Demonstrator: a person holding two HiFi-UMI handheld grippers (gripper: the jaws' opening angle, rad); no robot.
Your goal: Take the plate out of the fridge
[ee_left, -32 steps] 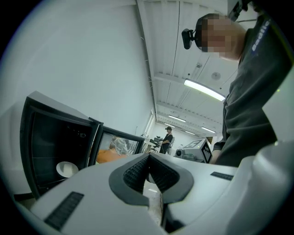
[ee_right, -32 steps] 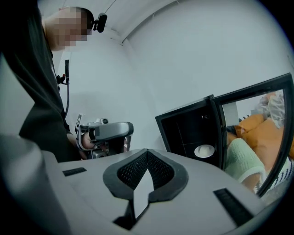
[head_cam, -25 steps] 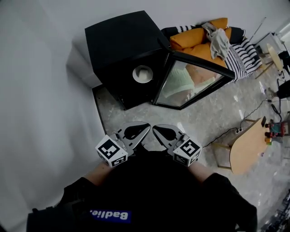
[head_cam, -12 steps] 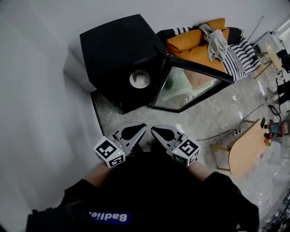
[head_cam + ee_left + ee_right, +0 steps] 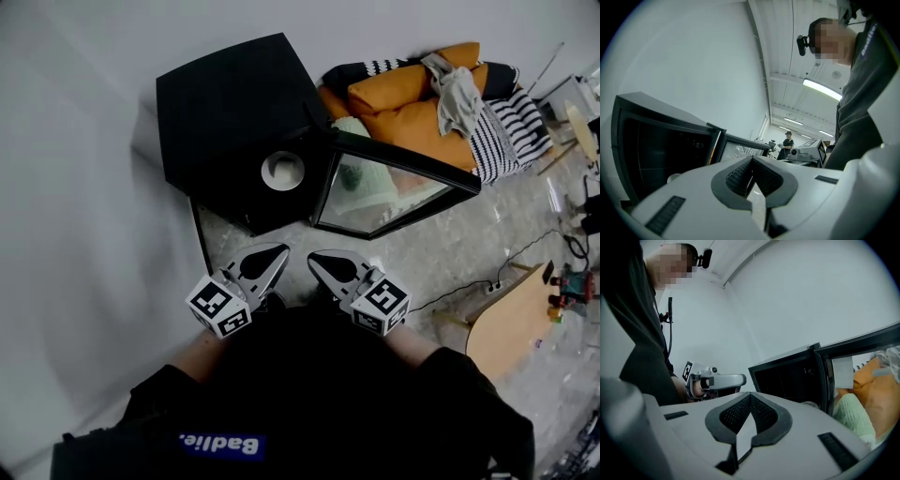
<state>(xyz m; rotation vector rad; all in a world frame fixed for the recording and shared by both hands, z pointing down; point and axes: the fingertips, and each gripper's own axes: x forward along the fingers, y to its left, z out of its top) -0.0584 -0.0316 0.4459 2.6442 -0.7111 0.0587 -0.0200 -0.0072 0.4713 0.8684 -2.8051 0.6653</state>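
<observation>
Plate [image 5: 282, 170], round, white, inside fridge [image 5: 225, 103]; left gripper [image 5: 282, 250], right gripper [image 5: 312, 255] jaws closed, empty.

Even, soft ceiling light; fisheye bending at edges, dark vignette corners, near surfaces slightly blurred

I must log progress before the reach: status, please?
Left gripper shut, empty; right gripper shut, empty. Plate inside fridge, untouched. Door open, nothing blocking.
</observation>
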